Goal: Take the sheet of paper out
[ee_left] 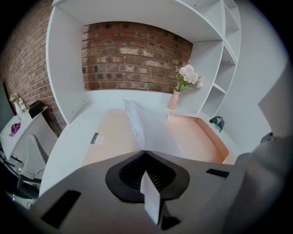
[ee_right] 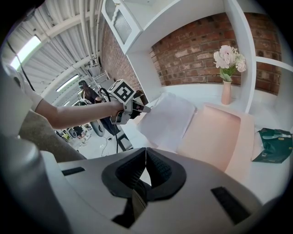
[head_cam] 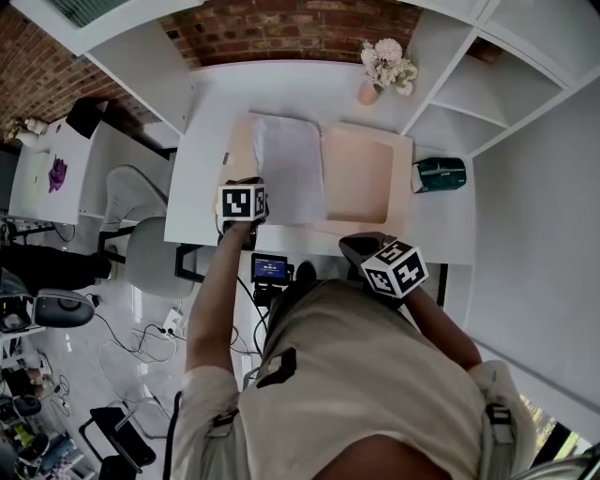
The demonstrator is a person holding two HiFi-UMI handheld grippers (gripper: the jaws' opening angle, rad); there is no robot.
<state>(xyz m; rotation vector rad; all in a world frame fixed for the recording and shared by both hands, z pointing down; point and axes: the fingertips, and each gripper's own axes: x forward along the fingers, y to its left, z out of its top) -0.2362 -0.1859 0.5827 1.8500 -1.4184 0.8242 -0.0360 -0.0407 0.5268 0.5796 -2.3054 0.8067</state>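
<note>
White desk (head_cam: 216, 112), brick wall (head_cam: 281, 28). One folder (head_cam: 361, 173), one vase (head_cam: 367, 92). Left claw (ee_left: 145, 151) clamps sheet of paper (head_cam: 291, 169), right claw (ee_right: 145, 149) clamps folder.

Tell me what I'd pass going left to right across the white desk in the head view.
left claw → sheet of paper → peach folder, its bare right half → dark green pouch
</note>
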